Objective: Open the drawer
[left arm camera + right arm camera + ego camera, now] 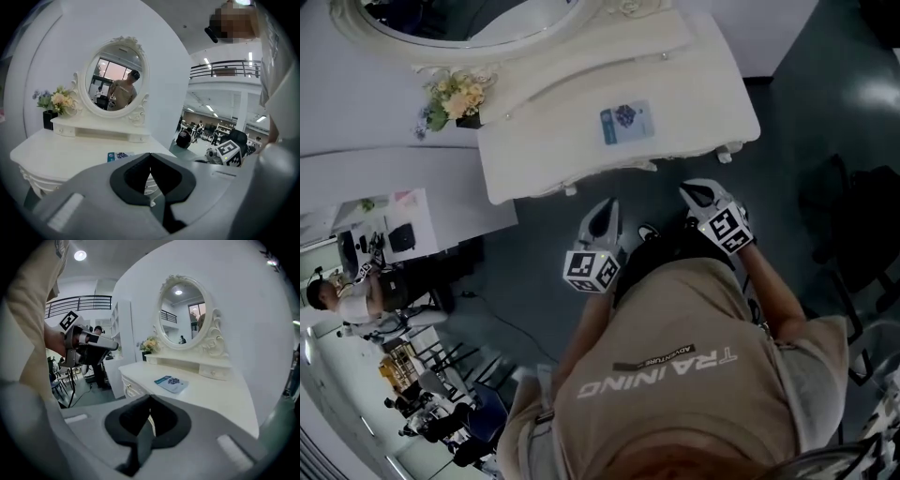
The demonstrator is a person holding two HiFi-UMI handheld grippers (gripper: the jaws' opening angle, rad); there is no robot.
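A white dressing table [553, 141] with an oval mirror [183, 315] stands ahead of me. Its front drawer shows a small knob [129, 389] in the right gripper view, and its front edge [581, 183] faces me in the head view. My left gripper [605, 211] hangs in the air short of that front edge, jaws shut on nothing [150, 157]. My right gripper [698, 192] is level with it to the right, also shut and empty [150, 399]. Neither touches the table. Each gripper shows in the other's view: the left gripper [89, 345] and the right gripper's marker cube [228, 152].
A blue booklet [626, 122] lies on the tabletop. A small vase of flowers [457, 97] stands at the table's back left, beside two small drawers [213, 373] under the mirror. A white desk [394, 197] adjoins on the left. A dark chair [862, 234] is at the right.
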